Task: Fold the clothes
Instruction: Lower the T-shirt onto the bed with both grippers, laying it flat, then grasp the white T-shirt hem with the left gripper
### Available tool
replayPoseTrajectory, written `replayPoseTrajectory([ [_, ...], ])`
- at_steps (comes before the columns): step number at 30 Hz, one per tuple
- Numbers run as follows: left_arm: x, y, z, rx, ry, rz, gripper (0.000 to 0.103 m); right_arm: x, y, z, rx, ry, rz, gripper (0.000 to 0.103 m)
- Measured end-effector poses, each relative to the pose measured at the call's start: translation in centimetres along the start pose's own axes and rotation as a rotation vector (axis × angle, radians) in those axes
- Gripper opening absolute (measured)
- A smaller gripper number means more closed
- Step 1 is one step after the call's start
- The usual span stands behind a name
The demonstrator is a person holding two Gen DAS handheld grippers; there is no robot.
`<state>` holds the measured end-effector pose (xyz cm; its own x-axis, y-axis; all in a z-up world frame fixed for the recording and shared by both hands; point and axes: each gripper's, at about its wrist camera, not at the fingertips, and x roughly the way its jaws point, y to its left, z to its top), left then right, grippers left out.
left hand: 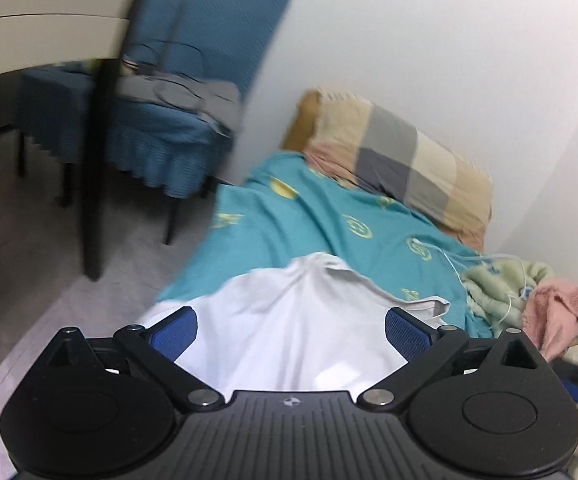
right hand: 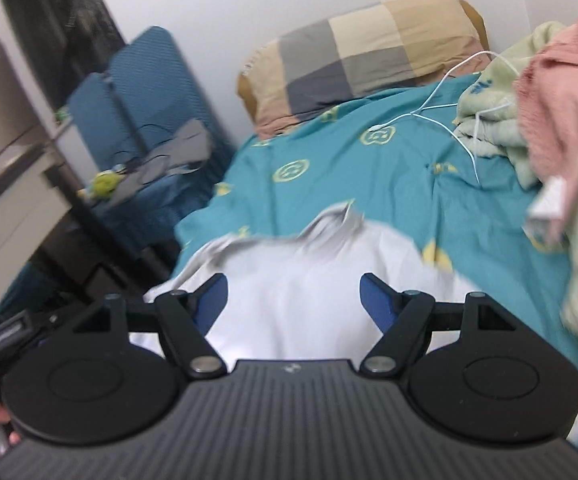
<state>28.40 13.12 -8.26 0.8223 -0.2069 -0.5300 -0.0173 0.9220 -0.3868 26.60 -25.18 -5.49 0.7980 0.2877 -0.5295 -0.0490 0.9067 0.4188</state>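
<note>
A bed under a teal patterned bedspread (right hand: 369,184) fills the room's corner, a checked pillow (right hand: 361,56) at its head against the white wall. A white garment (left hand: 289,320) lies on the spread's near end, its far edge blurred, perhaps rumpled. The left gripper (left hand: 291,330) and right gripper (right hand: 293,300) hover over it, jaws spread wide, gripping nothing. A white cable (right hand: 449,120) trails nearby.

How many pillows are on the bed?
1. The checked pillow lies at the head of the bed against the wall, on the teal sheet. Another could be hidden under the clothes pile.
</note>
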Motion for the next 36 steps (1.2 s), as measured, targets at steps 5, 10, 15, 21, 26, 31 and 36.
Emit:
replayPoseTrajectory([
  [5, -6.5, 4.3, -2.2, -0.143, -0.024, 0.046, 0.098, -8.3, 1.8, -5.0, 0.011, -0.014, -0.008, 0.075],
  [10, -9.0, 6.2, -2.4, -0.272, 0.016, 0.044, 0.097, -13.4, 1.2, -7.8, 0.154, 0.001, -0.006, 0.075],
  [15, -6.6, 9.6, -4.9, -0.534, 0.106, 0.024, 0.088, -14.7, -0.1, -9.6, 0.259, 0.014, 0.019, 0.075],
  [21, -1.7, 11.0, -6.5, -0.547, 0.134, 0.059, 0.060, -11.7, -2.4, -10.5, 0.339, 0.066, 0.018, 0.076],
  [26, 2.1, 12.1, -7.2, -0.611, 0.160, 0.040, 0.056, -8.2, -3.6, -10.8, 0.393, 0.141, 0.035, 0.077],
  [31, 3.8, 13.5, -7.4, -0.770, 0.124, -0.008, 0.040, -5.5, -3.2, -10.9, 0.366, 0.190, 0.024, 0.077],
  [36, 4.1, 13.6, -6.8, -0.689, 0.065, 0.061, 0.010, -4.5, -2.9, -11.2, 0.339, 0.217, 0.009, 0.076],
])
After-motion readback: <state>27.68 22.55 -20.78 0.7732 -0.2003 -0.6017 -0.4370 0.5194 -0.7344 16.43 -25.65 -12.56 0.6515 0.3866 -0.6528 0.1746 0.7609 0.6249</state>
